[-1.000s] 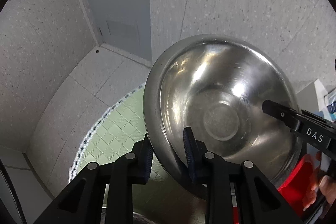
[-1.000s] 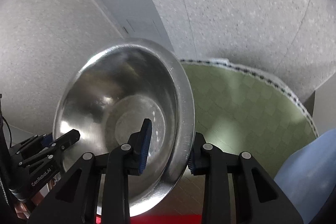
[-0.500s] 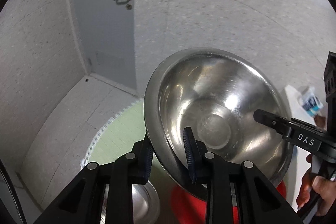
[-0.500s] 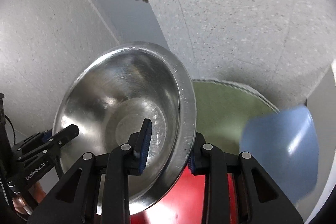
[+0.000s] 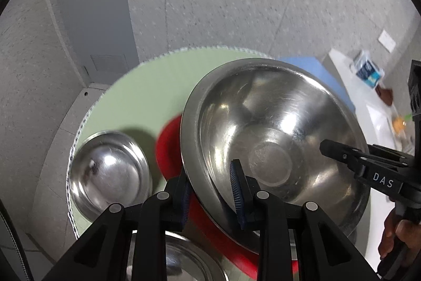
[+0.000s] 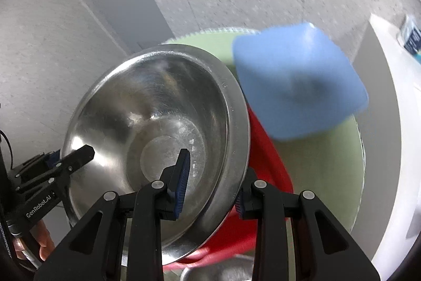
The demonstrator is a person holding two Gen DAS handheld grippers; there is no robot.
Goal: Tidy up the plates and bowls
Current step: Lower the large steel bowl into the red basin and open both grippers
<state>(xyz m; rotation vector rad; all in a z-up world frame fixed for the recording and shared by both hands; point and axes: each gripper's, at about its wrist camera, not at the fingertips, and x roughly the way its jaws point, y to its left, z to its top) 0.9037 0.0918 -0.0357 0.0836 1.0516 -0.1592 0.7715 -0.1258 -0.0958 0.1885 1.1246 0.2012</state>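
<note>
A large steel bowl (image 5: 276, 138) is held in the air between both grippers, over a red plate (image 5: 168, 146). My left gripper (image 5: 210, 191) is shut on the bowl's left rim; my right gripper (image 6: 210, 186) is shut on its right rim (image 6: 234, 123). The red plate also shows under the bowl in the right wrist view (image 6: 268, 167). A small steel bowl (image 5: 110, 173) sits on the green round table (image 5: 147, 96) at the left. Another steel dish (image 5: 184, 265) lies just below my left gripper.
A blue square plate (image 6: 297, 86) lies on the table beyond the red plate. A white counter (image 5: 368, 107) with a box and small items stands to the right. A grey door (image 5: 92, 4) and speckled walls are behind.
Both grippers have tilted down with the bowl. The table, red plate, blue plate and small steel bowl have come into view below it.
</note>
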